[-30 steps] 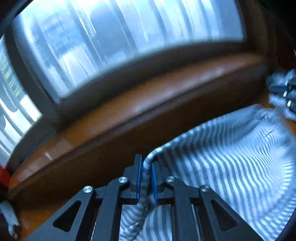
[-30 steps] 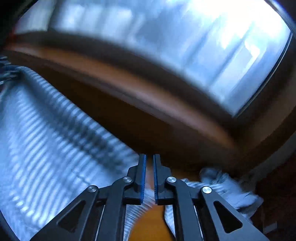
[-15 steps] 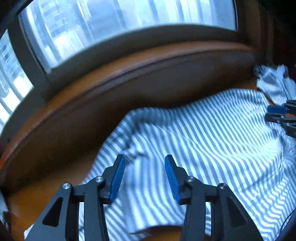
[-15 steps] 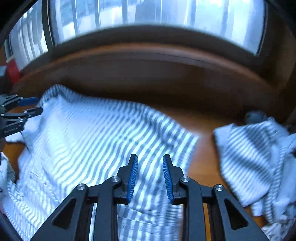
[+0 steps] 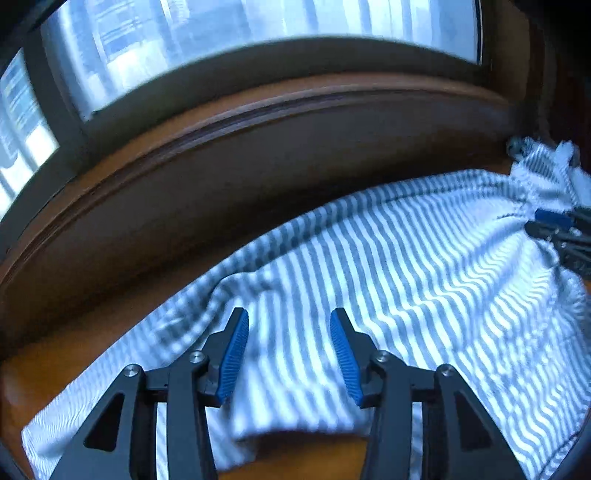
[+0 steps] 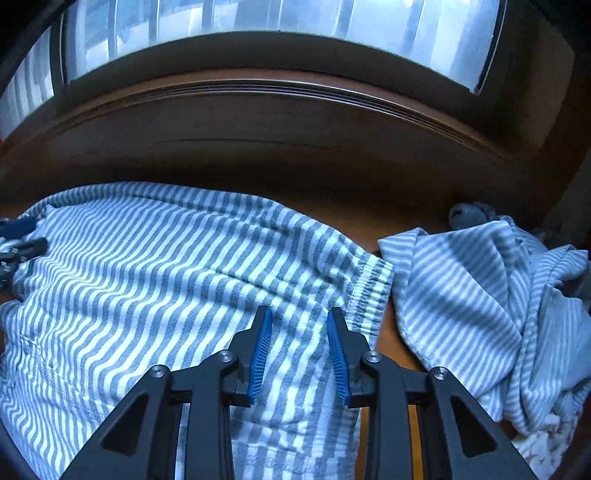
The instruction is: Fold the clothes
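Near: left tongs (image 5: 289,354) wide apart, right tongs (image 6: 299,350) narrowly parted, both empty above striped garment (image 6: 166,280). Garment spread across frame centre on wooden tabletop (image 6: 399,221), waistband at right; fold count undeterminable. Far right: rumpled striped pile (image 6: 498,302), unfolded. No legible labels or writing.

A home, by every sign: soft gray-and-white striped garment (image 6: 155,273) spread over a warm orange-brown wooden table (image 6: 354,218), with a rumpled heap of similar striped laundry (image 6: 491,306) just beside it. Behind, a dark wooden sill (image 6: 295,110) under a wide window (image 6: 280,18) with daylight and blurred building fronts outside. Domestic furniture and household washing, no tools, shelving or machinery.
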`<state>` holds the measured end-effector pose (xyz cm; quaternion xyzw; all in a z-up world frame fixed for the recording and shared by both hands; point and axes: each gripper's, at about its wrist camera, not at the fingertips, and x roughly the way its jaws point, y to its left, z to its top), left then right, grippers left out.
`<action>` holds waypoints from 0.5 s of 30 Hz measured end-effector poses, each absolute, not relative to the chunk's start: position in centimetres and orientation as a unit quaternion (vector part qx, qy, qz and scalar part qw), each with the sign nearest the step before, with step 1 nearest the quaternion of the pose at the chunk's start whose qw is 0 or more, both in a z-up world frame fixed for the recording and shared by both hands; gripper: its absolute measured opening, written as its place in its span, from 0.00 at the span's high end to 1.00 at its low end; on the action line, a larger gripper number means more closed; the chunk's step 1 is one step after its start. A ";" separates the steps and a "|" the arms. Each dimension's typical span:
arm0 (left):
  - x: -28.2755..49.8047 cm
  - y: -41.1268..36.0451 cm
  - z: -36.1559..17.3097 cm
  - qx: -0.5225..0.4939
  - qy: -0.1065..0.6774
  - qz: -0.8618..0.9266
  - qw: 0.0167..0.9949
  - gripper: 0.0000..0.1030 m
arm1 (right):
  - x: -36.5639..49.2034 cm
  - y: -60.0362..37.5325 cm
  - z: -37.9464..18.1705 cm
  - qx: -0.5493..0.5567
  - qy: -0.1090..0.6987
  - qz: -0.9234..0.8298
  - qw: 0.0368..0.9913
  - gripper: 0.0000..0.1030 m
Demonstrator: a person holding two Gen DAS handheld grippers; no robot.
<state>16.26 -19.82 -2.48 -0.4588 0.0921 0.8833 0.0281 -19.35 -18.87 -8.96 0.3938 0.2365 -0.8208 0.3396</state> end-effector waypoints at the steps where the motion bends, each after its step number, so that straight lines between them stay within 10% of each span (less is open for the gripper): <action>1: 17.1 -20.9 -2.0 -0.457 0.089 0.885 0.022 0.58 | -19.0 -18.6 -8.5 0.397 0.224 -0.824 0.336 0.70; 15: 30.9 -35.3 0.6 -0.465 0.045 0.884 -0.019 0.58 | -2.0 -20.3 -3.2 0.409 0.180 -0.824 0.350 0.59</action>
